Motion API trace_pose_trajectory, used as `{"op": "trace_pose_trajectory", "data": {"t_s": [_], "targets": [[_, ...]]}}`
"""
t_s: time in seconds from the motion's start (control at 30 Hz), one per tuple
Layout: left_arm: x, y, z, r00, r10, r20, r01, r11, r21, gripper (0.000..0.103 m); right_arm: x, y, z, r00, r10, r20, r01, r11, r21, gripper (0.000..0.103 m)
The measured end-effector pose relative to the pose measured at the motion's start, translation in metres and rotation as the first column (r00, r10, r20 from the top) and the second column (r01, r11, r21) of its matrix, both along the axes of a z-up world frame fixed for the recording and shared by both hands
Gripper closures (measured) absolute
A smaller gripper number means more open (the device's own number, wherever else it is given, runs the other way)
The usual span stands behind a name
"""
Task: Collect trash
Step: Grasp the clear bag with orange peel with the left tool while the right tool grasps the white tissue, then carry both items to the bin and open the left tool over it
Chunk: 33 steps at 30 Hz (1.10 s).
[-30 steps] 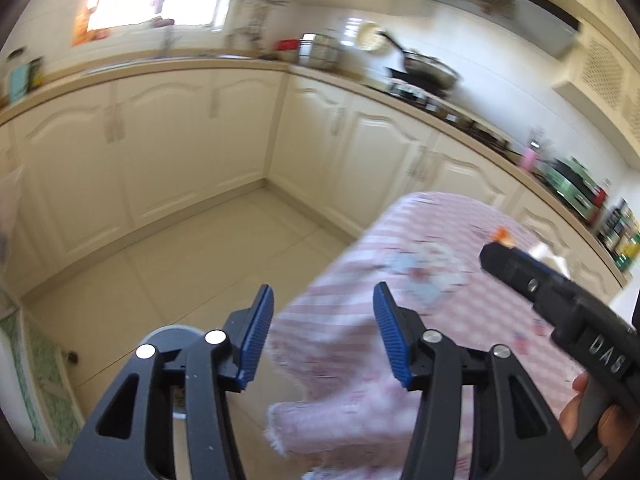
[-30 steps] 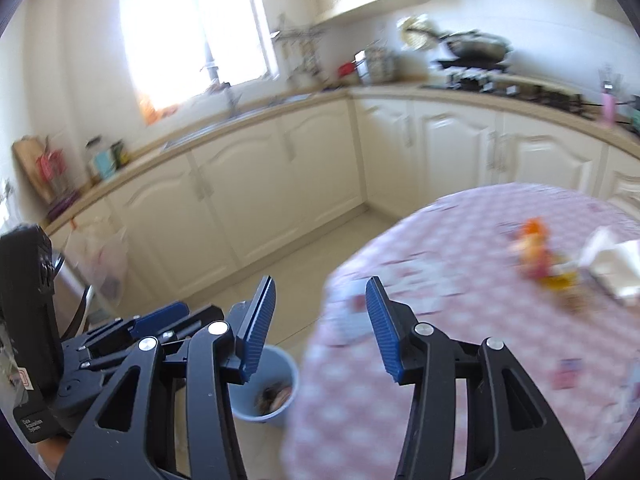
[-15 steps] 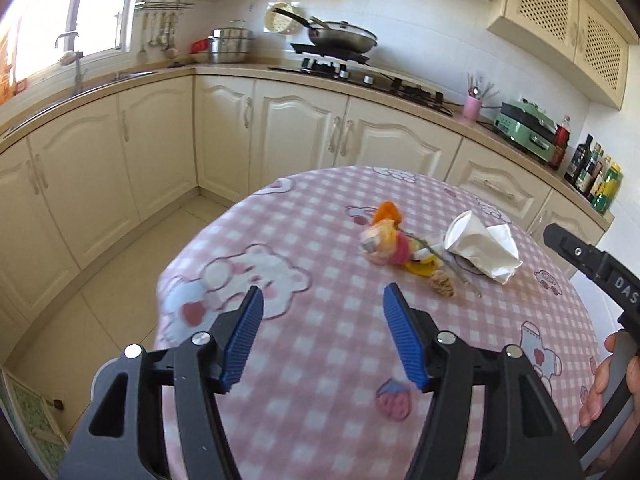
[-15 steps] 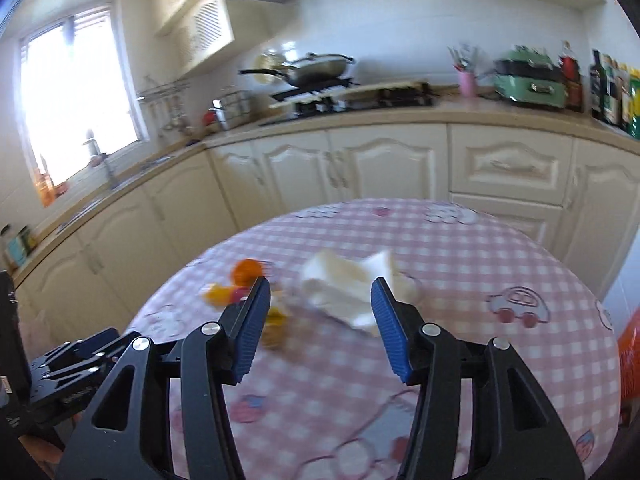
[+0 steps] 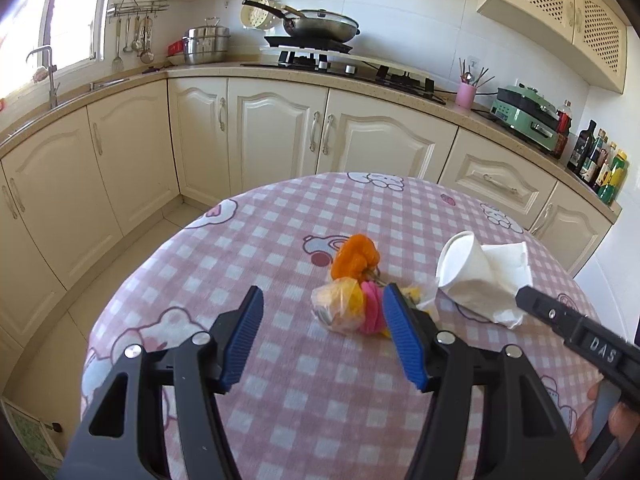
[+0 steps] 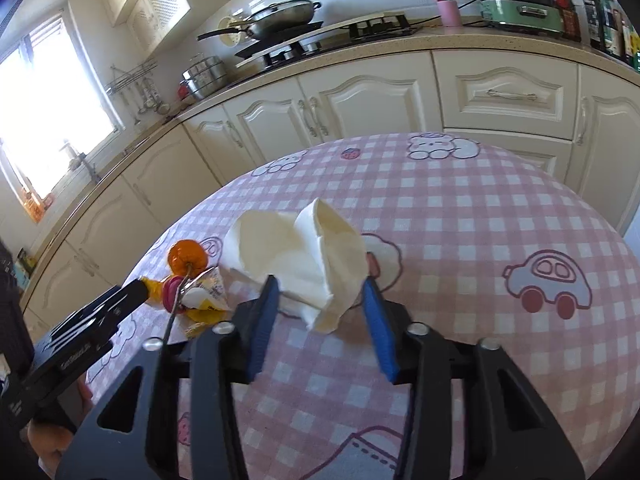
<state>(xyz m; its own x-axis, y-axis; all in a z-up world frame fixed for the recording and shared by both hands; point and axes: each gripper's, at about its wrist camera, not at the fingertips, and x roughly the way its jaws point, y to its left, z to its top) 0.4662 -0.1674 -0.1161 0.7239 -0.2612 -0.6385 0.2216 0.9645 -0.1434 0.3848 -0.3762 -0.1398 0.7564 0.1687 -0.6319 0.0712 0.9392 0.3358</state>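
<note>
Left claw [image 5: 322,340] spread wide, empty, just short of wrapper pile [image 5: 348,308] on tabletop [image 5: 280,240]. Orange peel [image 5: 356,256] behind pile; paper cup [image 5: 466,270] right of pile. Right claw [image 6: 320,316] released, flanking crumpled napkin [image 6: 304,256].

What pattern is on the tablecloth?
The tablecloth is pink-and-white check with cartoon bears and cars, clearest in the right wrist view.
</note>
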Motion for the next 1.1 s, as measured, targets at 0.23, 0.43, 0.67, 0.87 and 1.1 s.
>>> {"op": "trace_pose_trajectory", "data": {"t_s": [0.23, 0.43, 0.67, 0.87, 1.1], "targets": [[0.015, -0.007, -0.008, 0.997, -0.057, -0.05, 0.055, 0.998, -0.031, 0.079, 0.0, 0.005, 0.001, 1.0, 0.03, -0.007, -0.03, 1.0, -0.007, 0.095], [0.003, 0.003, -0.004, 0.999, -0.045, -0.017, 0.044, 0.998, -0.047, 0.081, -0.009, 0.009, 0.012, 0.999, 0.022, 0.045, -0.02, 0.999, -0.043, 0.096], [-0.026, 0.03, 0.015, 0.999, -0.028, 0.018, 0.029, 0.997, -0.075, 0.081, -0.03, 0.014, 0.029, 0.992, -0.002, 0.126, 0.011, 0.997, -0.07, 0.098], [-0.062, 0.062, 0.037, 0.998, -0.003, 0.06, 0.009, 0.995, -0.101, 0.081, -0.051, 0.025, 0.041, 0.986, 0.004, 0.167, 0.007, 0.998, -0.067, 0.098], [-0.1, 0.101, 0.056, 0.994, 0.048, 0.1, -0.036, 0.992, -0.121, 0.081, -0.091, 0.051, 0.071, 0.97, 0.049, 0.237, -0.035, 0.998, -0.06, 0.098]]}}
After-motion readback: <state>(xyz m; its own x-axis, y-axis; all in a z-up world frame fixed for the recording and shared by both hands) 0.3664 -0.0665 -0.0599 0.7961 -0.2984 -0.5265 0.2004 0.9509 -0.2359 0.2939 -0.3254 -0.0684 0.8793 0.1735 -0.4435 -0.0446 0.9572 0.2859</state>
